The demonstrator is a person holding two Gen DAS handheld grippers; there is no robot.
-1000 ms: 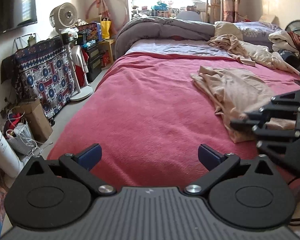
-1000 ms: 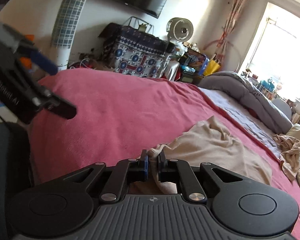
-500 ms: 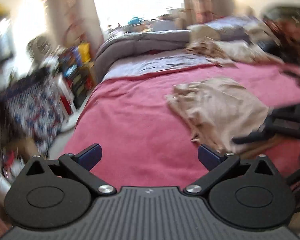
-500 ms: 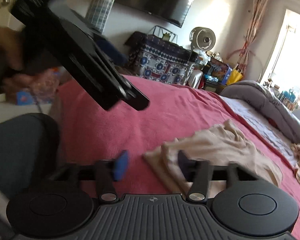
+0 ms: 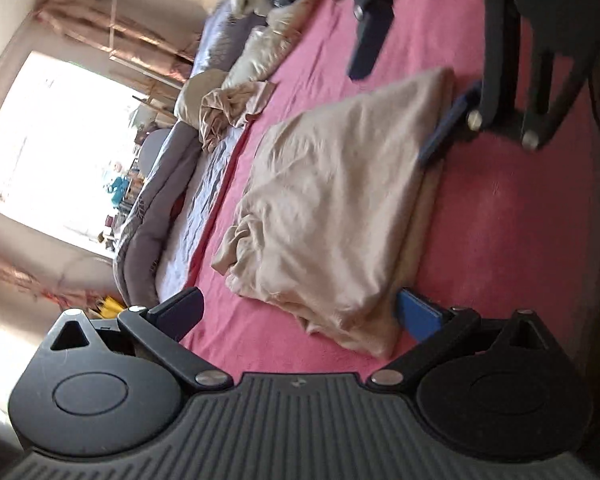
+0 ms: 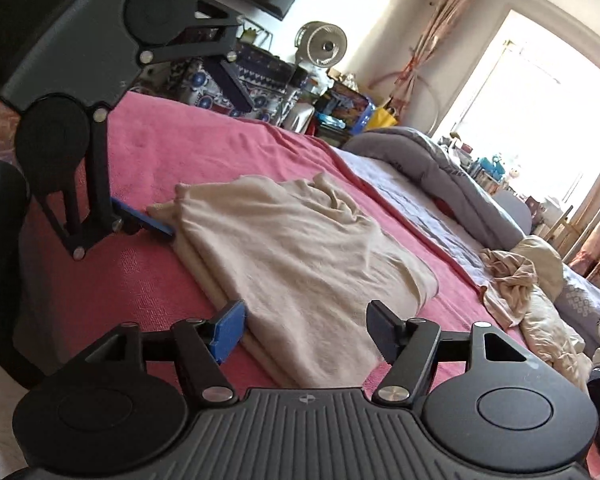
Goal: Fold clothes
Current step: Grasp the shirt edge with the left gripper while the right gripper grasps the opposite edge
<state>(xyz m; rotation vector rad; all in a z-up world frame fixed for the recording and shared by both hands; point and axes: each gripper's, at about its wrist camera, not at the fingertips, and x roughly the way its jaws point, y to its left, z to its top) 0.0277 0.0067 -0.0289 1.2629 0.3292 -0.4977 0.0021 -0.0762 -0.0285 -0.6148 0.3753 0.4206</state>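
While both grippers frame it from opposite ends, a beige garment (image 6: 300, 256) lies folded in layers on the pink bedspread (image 6: 204, 144), its long doubled edge facing the near side of the bed and its far end bunched into loose wrinkles. In the right wrist view the right gripper (image 6: 302, 330) has its jaws wide apart, set over the near corner of the garment: the blue pad of one finger (image 6: 228, 330) sits just beside the folded edge, while the other, dark finger is above the cloth. Nothing is pinched between them.

From that same view the left gripper (image 6: 204, 156) stands rolled on its side at the other end of the fold, jaws apart, its lower blue finger against the doubled edge and its upper finger raised clear above the bed. In the left wrist view the left gripper (image 5: 296, 314) shows the garment (image 5: 332, 208) between its spread fingers, with the right gripper (image 5: 404, 96) at the far corner.

Farther up the bed lie a grey duvet (image 6: 432, 168) and a crumpled beige cloth (image 6: 508, 276). A white fan (image 6: 326, 44) stands by the wall, near a bright window (image 6: 540, 92).
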